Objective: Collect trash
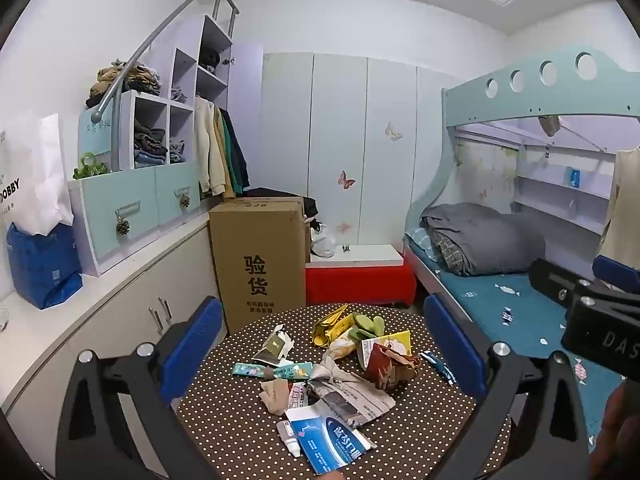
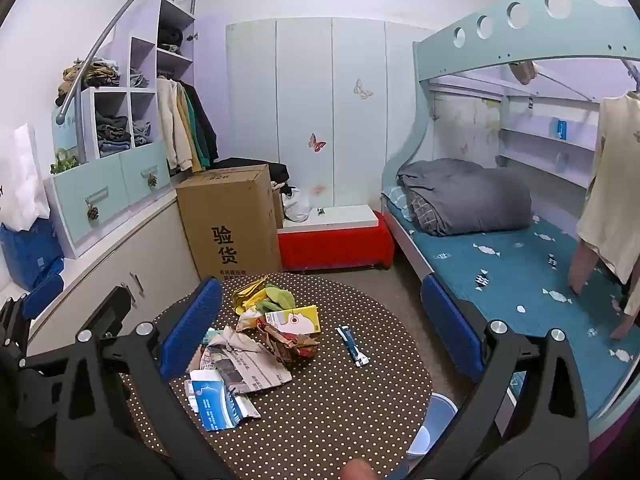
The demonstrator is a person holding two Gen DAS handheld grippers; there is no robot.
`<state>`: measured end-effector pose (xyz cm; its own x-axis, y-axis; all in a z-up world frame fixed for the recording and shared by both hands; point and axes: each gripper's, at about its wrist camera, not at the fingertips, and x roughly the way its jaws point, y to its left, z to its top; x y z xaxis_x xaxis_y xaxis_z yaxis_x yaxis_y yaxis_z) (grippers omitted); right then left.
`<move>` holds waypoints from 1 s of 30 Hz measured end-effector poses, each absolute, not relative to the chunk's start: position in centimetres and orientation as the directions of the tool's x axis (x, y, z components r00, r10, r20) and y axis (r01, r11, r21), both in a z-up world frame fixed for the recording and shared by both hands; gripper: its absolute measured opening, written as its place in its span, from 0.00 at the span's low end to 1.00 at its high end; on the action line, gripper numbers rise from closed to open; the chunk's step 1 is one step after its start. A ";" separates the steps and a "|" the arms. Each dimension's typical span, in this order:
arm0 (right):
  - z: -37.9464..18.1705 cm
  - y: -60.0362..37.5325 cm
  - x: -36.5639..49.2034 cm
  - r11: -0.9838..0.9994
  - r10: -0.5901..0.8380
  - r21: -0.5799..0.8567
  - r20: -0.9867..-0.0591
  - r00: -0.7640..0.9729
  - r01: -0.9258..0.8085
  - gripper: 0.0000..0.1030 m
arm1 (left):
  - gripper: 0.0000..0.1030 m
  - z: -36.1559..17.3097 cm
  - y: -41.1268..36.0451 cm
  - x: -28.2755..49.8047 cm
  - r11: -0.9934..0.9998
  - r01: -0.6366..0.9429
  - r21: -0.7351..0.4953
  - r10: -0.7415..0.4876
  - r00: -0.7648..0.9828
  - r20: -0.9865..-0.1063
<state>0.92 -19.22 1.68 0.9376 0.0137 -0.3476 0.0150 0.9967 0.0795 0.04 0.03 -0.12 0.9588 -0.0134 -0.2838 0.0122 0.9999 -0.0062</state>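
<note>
We saw round polka-dot surface [image 2: 340,400] near bunk bed [image 2: 500,264], cardboard box [image 2: 230,220] behind. Trash pile lay on surface: crumpled newspaper [image 1: 352,394], blue-white packet [image 1: 332,442], yellow carton [image 2: 294,320], small blue wrapper [image 2: 352,346] apart. Left gripper [image 1: 320,344] and right gripper [image 2: 320,328] hovered above, fingers spread, empty. Pale blue bin [image 2: 434,420], possibly, sat beside surface.

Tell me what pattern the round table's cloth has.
Dark brown tablecloth with small white polka dots, clearest in the right wrist view.
</note>
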 end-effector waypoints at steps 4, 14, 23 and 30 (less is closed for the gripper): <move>1.6 -19.4 0.9 0.996 0.019 0.088 -0.347 0.938 0.013 0.95 | 0.96 -0.2 0.3 -0.1 1.000 0.021 -0.014 -0.024 0.956 -0.292; 1.0 -21.3 0.4 0.990 0.056 0.138 -0.320 0.946 -0.011 0.95 | 0.96 -0.4 -0.3 0.0 1.000 0.011 -0.018 -0.015 0.966 -0.259; 1.2 -20.8 0.6 0.995 0.006 0.101 -0.324 0.946 0.028 0.95 | 0.96 -0.1 0.4 0.3 0.999 0.001 -0.044 -0.014 0.961 -0.277; 0.8 -20.3 0.9 0.995 0.014 0.096 -0.347 0.938 0.021 0.95 | 0.96 -0.3 -0.1 0.2 1.000 0.020 -0.015 -0.023 0.957 -0.290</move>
<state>0.90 -20.34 0.83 0.9376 0.0138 -0.3474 0.0209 0.9952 0.0959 0.24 -0.08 -0.30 0.9569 -0.0232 -0.2896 0.0197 0.9997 -0.0151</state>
